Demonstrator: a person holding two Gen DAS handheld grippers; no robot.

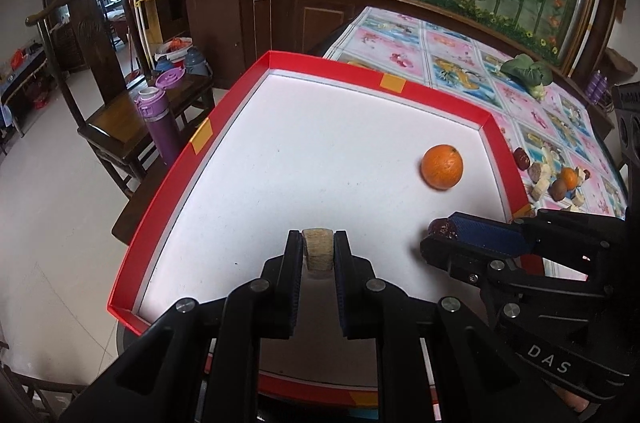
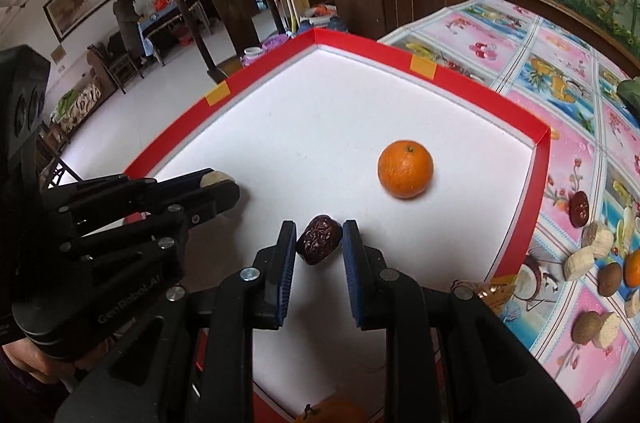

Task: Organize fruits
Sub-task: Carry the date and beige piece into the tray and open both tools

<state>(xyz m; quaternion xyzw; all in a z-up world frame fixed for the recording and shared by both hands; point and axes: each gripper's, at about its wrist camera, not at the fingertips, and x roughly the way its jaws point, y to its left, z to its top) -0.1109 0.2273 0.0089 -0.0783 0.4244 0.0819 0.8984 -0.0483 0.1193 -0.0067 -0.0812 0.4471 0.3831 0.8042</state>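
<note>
The left hand-held gripper (image 1: 318,250) is clamped on a pale tan chunk (image 1: 318,252), held low over the white floor of the red tray (image 1: 160,183) at about 6 o'clock in the left wrist view. To its right, the right hand-held gripper (image 2: 319,239) has a dark red date (image 2: 318,240) between its pads; the left pad touches the date, but whether the right one bears on it I cannot tell. One orange (image 2: 405,174) lies in the tray at 2 o'clock from the date. More fruit pieces (image 2: 592,255) wait on the patterned worktop (image 2: 560,55) beyond the tray's right wall. Both pieces appear to be at the placing step. Next, each needs lowering to the floor and releasing, well apart from the orange.
</note>
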